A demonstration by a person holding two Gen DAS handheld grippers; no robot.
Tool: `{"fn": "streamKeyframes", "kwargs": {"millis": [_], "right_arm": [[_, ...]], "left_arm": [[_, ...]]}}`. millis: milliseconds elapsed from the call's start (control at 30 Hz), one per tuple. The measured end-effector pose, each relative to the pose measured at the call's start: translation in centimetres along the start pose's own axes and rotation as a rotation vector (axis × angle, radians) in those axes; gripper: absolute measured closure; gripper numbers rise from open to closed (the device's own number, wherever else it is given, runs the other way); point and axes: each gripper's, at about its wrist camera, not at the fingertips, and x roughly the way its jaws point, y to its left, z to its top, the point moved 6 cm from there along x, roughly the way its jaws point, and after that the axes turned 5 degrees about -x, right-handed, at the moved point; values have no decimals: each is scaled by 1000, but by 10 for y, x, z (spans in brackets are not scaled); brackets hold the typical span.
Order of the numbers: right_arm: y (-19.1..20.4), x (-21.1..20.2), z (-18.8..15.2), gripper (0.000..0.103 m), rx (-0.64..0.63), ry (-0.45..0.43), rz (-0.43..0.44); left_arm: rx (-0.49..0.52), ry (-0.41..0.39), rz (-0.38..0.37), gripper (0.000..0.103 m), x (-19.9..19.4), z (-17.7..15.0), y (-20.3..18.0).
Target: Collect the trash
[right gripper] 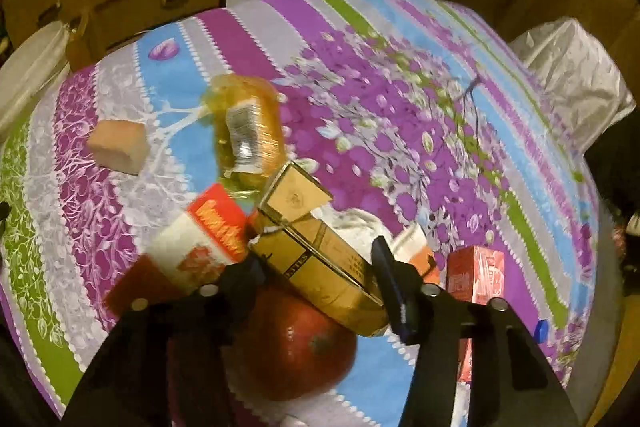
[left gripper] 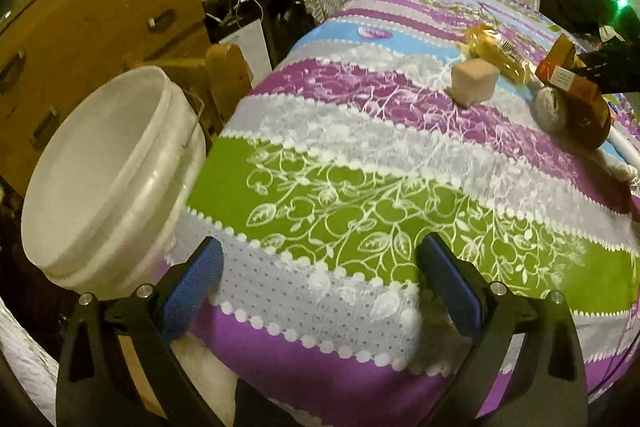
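Right claw (right gripper: 316, 267) clamping gold carton (right gripper: 320, 247), long axis tilted up-left

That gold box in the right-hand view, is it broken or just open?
The gold box sits tilted between the right gripper's fingers, its flip lid hanging open and a torn edge showing at the hinge. It looks like an opened, empty pack.

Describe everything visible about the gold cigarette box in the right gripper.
The gold cardboard cigarette box is a flip-top pack with its lid hinged open and dark lettering and a thin dark border on its face. It lies tilted, lid end pointing away, clamped between the right gripper fingers, above a red apple and the striped floral cloth.
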Motion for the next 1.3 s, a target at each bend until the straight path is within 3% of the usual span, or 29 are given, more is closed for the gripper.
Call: {"fn": "streamKeyframes", "kwargs": {"millis": [100,200,267,400,500,600,767,800,867,967,1033,1100,1133,1167,1200,1233,1300], "right_arm": [[44,-28,6,49,-101,-55,-90],[89,-68,1,50,-151,-125,-44],[119,-102,-8,65,-161,-187,1],[129,-136,-41,65,-57,-235,-6],[109,-128,-80,75,75,-200,-58],[87,-114,-112,76,220,-193,-40],[77,-98,-144,76,467,-265,25],[79,-99,-148,75,503,-287,60],[91,-106,-156,56,520,-315,98],[114,-96,-163,56,475,-275,154],[129,-79,-162,56,432,-230,161],[138,-72,-150,56,426,-254,193],[138,-69,-143,49,430,-264,198],[139,-66,-133,33,430,-278,196],[137,-63,-127,26,432,-284,171],[130,-60,-118,22,456,-298,125],[123,-54,-106,21,500,-318,173]], "left_arm": [[-7,7,-13,7,2,-3,2],[-7,14,-24,7,0,-4,4],[-4,13,-28,7,-1,-5,5],[-5,18,-41,7,-5,-8,6],[8,17,-49,7,-6,-12,0],[31,13,-56,7,-8,-16,-8],[-134,3,-99,6,-7,-11,-40],[-130,-9,-142,6,-12,-8,-53],[-73,-49,-229,6,-25,-4,-76],[9,-106,-181,6,-27,-4,-88],[-22,-56,-196,6,-20,-7,-88],[-55,-64,-186,6,-20,-8,-81],[-50,-86,-167,6,-22,-9,-79],[-38,-97,-154,6,-23,-9,-79],[-23,-105,-144,6,-25,-11,-79],[-10,-108,-135,6,-26,-12,-78],[-8,-98,-126,6,-24,-15,-71]]}}
